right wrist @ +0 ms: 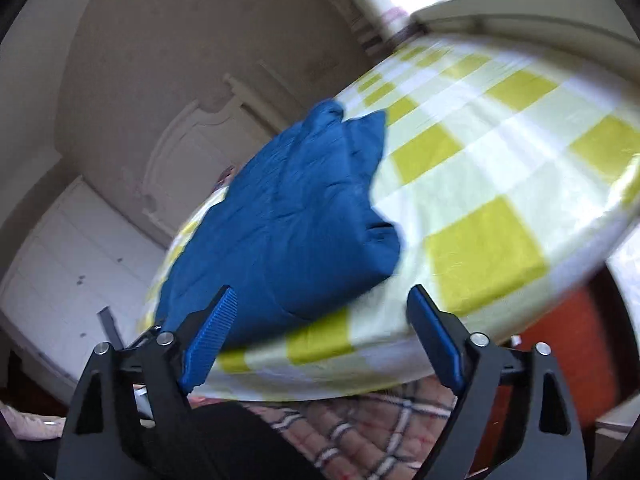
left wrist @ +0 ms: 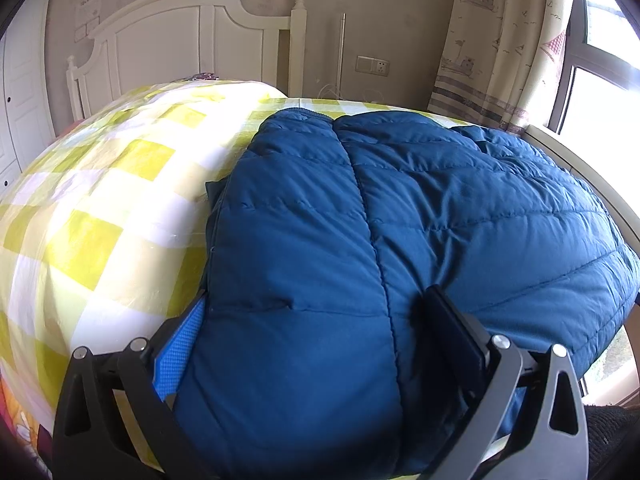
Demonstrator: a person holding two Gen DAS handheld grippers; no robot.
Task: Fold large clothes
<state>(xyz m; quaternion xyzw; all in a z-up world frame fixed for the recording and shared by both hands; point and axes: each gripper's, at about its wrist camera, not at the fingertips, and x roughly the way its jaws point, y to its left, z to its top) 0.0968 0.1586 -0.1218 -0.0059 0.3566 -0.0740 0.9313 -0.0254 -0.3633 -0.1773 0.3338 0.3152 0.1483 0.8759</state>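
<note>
Bedroom, white panelled headboard point(left wrist: 176, 36) at far wall, patterned curtain point(left wrist: 500, 40) by window. Yellow-and-white checked bedspread point(left wrist: 100, 208) = work surface.
Item: blue quilted puffer jacket point(left wrist: 400, 208), lying puffed on the spread, looks partly folded; near edge bulges between left gripper's point(left wrist: 316, 312) fingers.
L gripper: fingers spread wide either side of the jacket bulk, prob. to bunch or steady the thick edge; firm clamp — cannot tell.
R gripper point(right wrist: 320, 308): released, nothing between its fingers, off the bed edge, jacket just ahead. View blurred.
</note>
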